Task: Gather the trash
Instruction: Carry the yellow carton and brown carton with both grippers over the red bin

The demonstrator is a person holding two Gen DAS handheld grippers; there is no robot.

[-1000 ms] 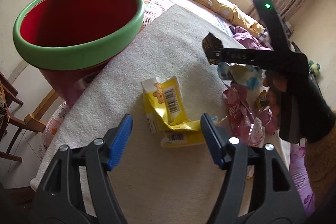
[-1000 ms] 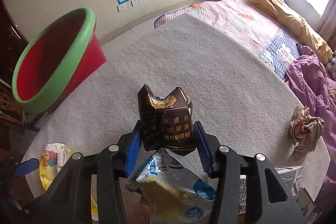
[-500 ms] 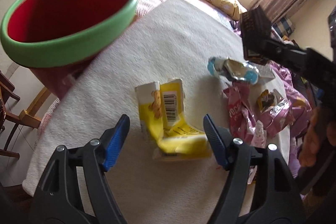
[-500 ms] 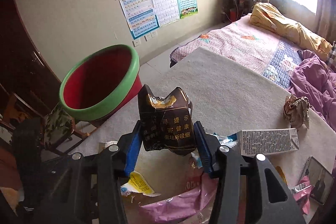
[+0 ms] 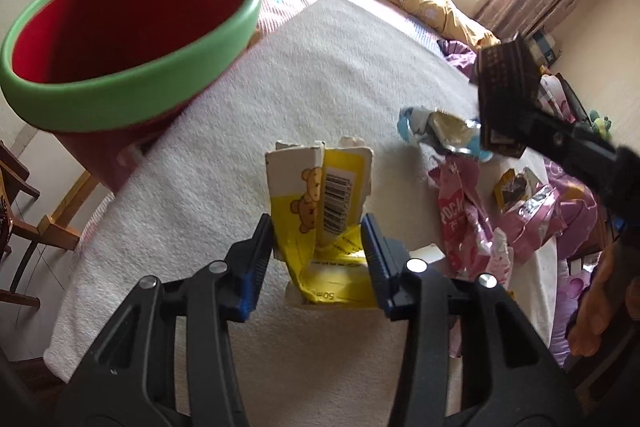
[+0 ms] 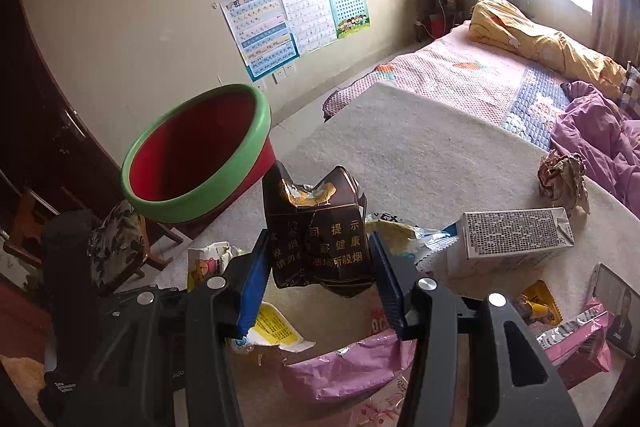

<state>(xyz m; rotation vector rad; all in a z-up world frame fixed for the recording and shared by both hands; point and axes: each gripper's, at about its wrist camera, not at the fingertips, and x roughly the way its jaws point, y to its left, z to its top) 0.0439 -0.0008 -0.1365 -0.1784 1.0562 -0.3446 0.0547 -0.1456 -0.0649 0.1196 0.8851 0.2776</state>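
My left gripper (image 5: 318, 241) is shut on a crumpled yellow carton with a bear print (image 5: 320, 203), on the white towel-covered table (image 5: 328, 67). My right gripper (image 6: 318, 259) is shut on a crushed dark brown cigarette pack (image 6: 316, 231) and holds it above the table; the pack also shows at the right of the left wrist view (image 5: 506, 99). The red bin with a green rim (image 5: 124, 39) stands off the table's left edge; it also shows in the right wrist view (image 6: 196, 159).
Loose trash lies on the table: a blue-white wrapper (image 5: 436, 127), pink wrappers (image 5: 468, 227), a grey-white carton (image 6: 516, 235), a brown paper ball (image 6: 562, 179) and a phone (image 6: 618, 311). A bed with bedding (image 6: 500, 67) is behind. A wooden chair (image 5: 24, 211) stands at the left.
My left gripper has moved forward and closed on the yellow carton. My right gripper has lifted the brown pack higher, back from the table.
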